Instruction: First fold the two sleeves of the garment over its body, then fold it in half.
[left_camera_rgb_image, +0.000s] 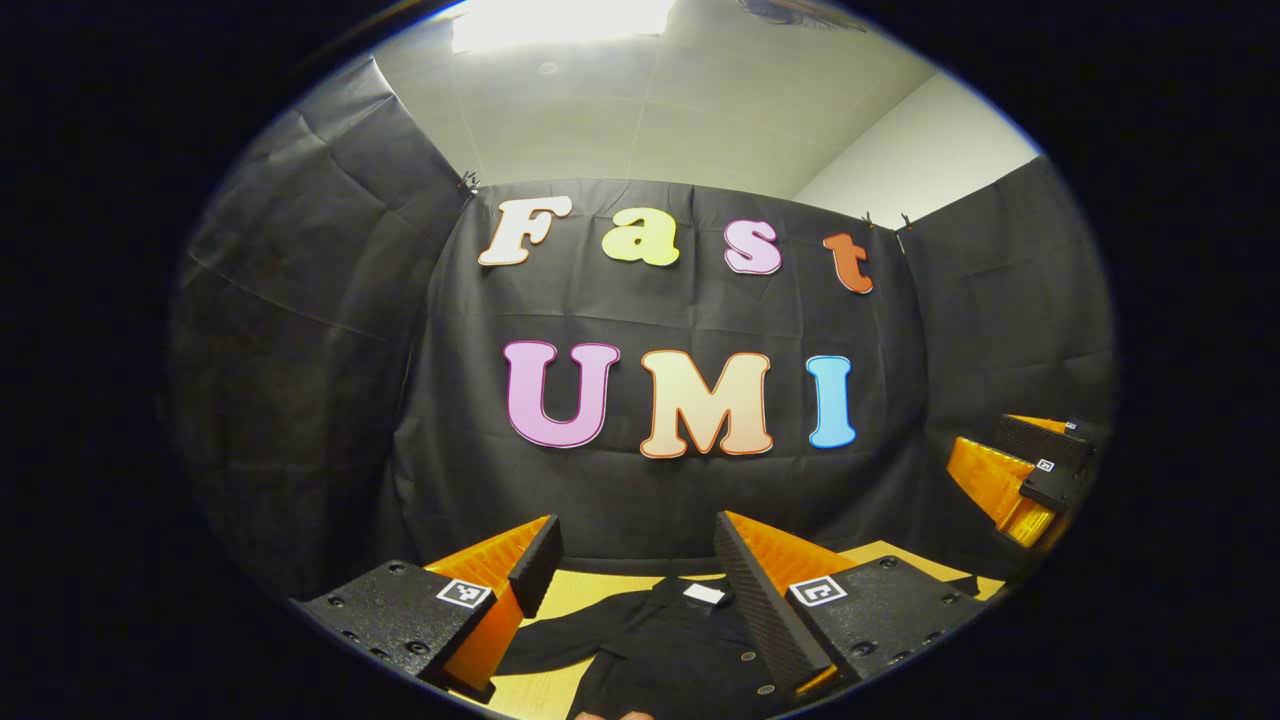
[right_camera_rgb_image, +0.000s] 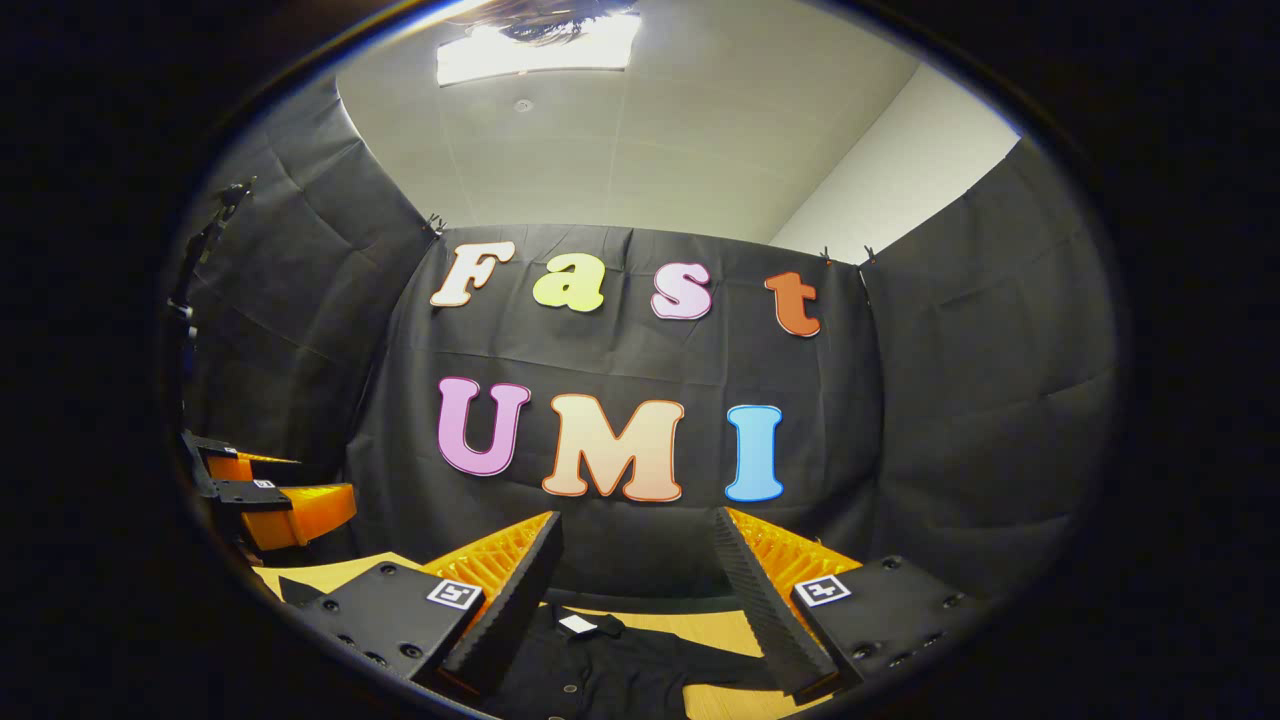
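A small white label (left_camera_rgb_image: 704, 593) sits at the collar of the black garment (left_camera_rgb_image: 660, 650); nothing on it can be read, and each finger block carries a square black-and-white marker (left_camera_rgb_image: 465, 592) with no legible writing. The garment is a dark buttoned shirt lying flat on a pale wooden tabletop (left_camera_rgb_image: 560, 590), collar toward the far edge, one sleeve spread toward the left side in the left gripper view; pale buttons run down its front. Black cloth walls close the booth on three sides, clipped at the top corners; above them are a white ceiling with a bright light panel (right_camera_rgb_image: 535, 50) and a plain white wall at the right.

In the left gripper view the left gripper (left_camera_rgb_image: 637, 560) is held above the shirt, its orange and black fingers (left_camera_rgb_image: 760, 590) spread wide apart with nothing between them; the collar and label lie in the gap, nearer the right-hand finger, and the fingers look clear of the fabric. The other gripper shows at the far right edge of that view, raised off the tabletop.

In the right gripper view the right gripper (right_camera_rgb_image: 637, 560) likewise hangs above the garment (right_camera_rgb_image: 600, 665), fingers (right_camera_rgb_image: 505, 600) spread wide and holding nothing; the collar label (right_camera_rgb_image: 578, 624) sits just beside the left-hand finger; bare tabletop (right_camera_rgb_image: 715, 625) shows beyond the collar; the left gripper appears at the left edge, above the tabletop corner.
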